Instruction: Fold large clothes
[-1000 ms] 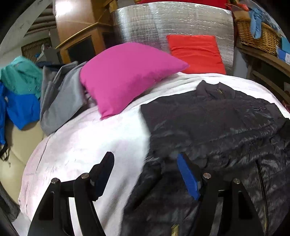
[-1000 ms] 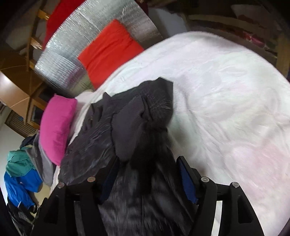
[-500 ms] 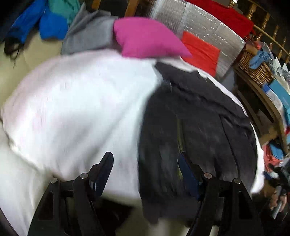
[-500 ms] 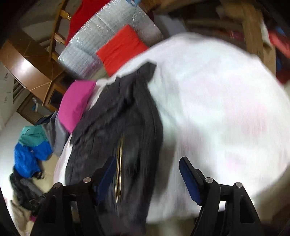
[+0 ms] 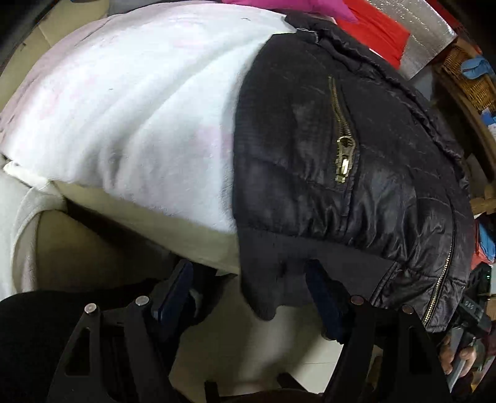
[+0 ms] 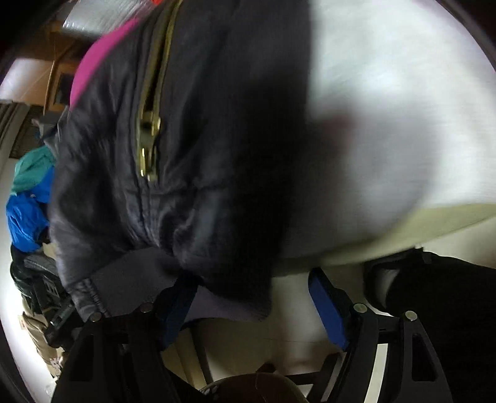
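Observation:
A black puffer jacket (image 5: 341, 161) with brass zips lies on the white blanket (image 5: 139, 108), and its grey hem hangs over the bed's front edge. My left gripper (image 5: 248, 297) points down at that edge. It is open, and the hem's left corner (image 5: 263, 297) dangles between its blue pads without being pressed. In the right wrist view the jacket (image 6: 186, 155) is blurred. My right gripper (image 6: 252, 310) is also open. The hem (image 6: 223, 303) droops over its left finger (image 6: 176, 307), while the right finger (image 6: 328, 313) stands apart from the cloth.
A pink pillow (image 5: 279, 4), a red cushion (image 5: 381, 28) and a silver foil panel (image 5: 431, 34) sit behind the jacket. A wicker basket (image 5: 465, 71) stands at the right. Blue and teal clothes (image 6: 28, 198) lie at the left. A hand (image 5: 458, 356) shows low right; pale floor lies below the edge.
Both grippers came back from over the bed and dropped to its front edge, tilting downward. The jacket's hem now hangs between each pair of fingers. The right jaws stand a little wider.

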Demonstrator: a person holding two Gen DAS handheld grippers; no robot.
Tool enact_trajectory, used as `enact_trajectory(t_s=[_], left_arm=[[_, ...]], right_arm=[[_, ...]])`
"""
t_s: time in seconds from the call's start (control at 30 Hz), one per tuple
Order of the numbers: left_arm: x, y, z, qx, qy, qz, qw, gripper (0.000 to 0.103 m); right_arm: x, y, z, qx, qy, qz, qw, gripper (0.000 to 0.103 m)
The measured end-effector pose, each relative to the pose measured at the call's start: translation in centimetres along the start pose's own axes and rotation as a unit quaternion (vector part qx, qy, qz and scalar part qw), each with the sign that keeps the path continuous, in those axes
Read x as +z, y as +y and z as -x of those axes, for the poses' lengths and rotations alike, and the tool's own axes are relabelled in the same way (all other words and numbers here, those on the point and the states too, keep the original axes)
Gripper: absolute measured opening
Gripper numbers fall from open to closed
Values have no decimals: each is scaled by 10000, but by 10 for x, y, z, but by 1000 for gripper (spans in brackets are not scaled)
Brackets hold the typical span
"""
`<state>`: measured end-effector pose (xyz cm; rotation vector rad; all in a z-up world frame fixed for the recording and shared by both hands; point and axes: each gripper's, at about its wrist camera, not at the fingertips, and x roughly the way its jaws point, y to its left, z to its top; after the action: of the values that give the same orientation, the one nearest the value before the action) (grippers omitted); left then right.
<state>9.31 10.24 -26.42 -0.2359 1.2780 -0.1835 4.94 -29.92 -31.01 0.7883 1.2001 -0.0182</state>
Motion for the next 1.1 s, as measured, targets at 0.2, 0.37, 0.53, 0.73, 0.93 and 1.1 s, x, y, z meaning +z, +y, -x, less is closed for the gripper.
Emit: enact_trajectory(t_s=[0.2, 0.37, 0.53, 0.73, 0.93, 1.1], left_arm=[[3, -4, -9, -317, 19, -149, 9994, 33], [3, -6, -7, -422, -91, -171, 9989, 24], [5, -1, -21, -401, 184, -86, 9990, 59], [6, -4, -10, -645, 11, -154, 9978, 11], [31, -10, 58, -1444, -716, -305, 9865, 8], [106, -22, 117, -1920, -1484, -306, 9696, 8]], right_arm=[[-19, 37, 24, -289, -359, 859, 9952, 17], [-30, 52, 47, 44, -557, 1301, 9899, 17], [-10, 24, 18, -20, -221, 611, 9979, 31], [-13, 40, 41, -61, -548, 962, 9938, 17], [-1, 82, 132, 142, -1794, 1474, 9726, 16], [57, 107, 201, 403, -3039, 1481, 9403, 16]])
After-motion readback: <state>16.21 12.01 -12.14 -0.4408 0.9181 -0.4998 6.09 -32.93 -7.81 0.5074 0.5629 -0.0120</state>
